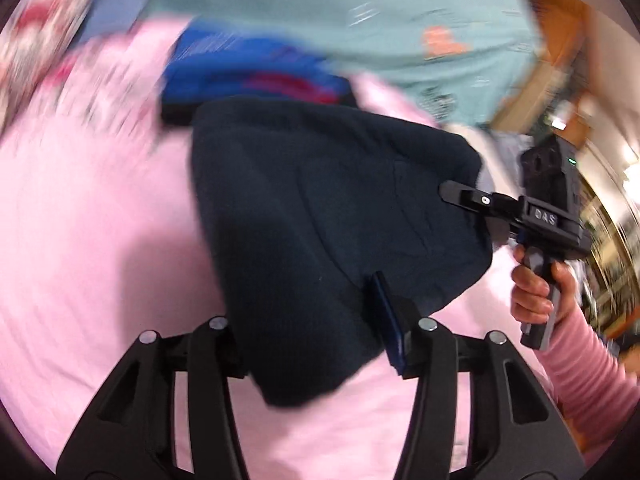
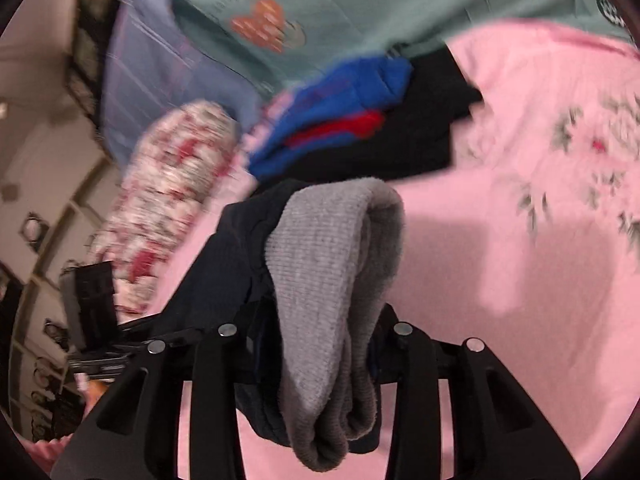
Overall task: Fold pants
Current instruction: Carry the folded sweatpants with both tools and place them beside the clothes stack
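Observation:
Dark navy pants (image 1: 320,200) hang in the air over a pink bed sheet (image 1: 100,240). In the left wrist view my left gripper (image 1: 308,316) is shut on their near edge; its blue-padded right finger (image 1: 386,320) shows and the other is hidden behind the cloth. My right gripper (image 1: 460,194) bites the pants' far right edge, with a hand (image 1: 532,288) on its handle. In the right wrist view the navy pants (image 2: 224,272) and their grey lining (image 2: 332,248) bunch between the fingers of my right gripper (image 2: 316,328). My left gripper (image 2: 92,296) appears at the left edge.
A stack of folded clothes, blue and red (image 1: 248,76) over black, lies on the sheet beyond the pants. A teal patterned blanket (image 1: 360,12) covers the far side. A floral pillow (image 2: 172,184) lies to the left. Shelves and furniture (image 1: 600,216) stand past the bed.

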Demonstrator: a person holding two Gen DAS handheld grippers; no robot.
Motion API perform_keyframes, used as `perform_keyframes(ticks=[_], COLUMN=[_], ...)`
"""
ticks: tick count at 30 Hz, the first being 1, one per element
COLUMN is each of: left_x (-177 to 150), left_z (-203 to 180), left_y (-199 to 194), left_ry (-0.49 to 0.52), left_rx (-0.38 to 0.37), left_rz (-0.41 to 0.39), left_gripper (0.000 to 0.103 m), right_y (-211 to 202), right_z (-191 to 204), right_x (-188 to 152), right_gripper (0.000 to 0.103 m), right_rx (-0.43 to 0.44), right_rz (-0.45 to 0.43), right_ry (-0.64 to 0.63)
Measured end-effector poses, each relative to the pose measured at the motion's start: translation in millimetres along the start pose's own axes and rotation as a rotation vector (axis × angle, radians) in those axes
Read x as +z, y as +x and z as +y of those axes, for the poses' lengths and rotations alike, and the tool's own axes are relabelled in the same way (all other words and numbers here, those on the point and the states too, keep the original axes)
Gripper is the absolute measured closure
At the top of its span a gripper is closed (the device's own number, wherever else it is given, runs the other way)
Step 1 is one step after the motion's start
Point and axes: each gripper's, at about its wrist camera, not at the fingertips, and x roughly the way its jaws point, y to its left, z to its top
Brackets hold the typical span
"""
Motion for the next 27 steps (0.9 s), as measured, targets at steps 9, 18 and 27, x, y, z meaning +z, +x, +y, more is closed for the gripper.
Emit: perform_keyframes(ticks=[9,18,27], left_x=[-1,45,26], left_z=[9,-27,-24], left_y=[-50,15,-23], left_ry=[0.001,0.115,0.107], left_rx=[0.095,0.013,-0.018], left_rz=[-0.115,-0.035,-0.089], left_gripper=[0.028,0.012,0.015], right_y=[-42,-9,-42], right_z=[-10,23,39], right_x=[2,14,-3], right_gripper=[0.044,0.044,0.046], right_rx=[-0.066,-0.007,0.063], right_rz=[-0.114,-0.115,-0.123], right_ry=[0.054,-0.082,-0.126])
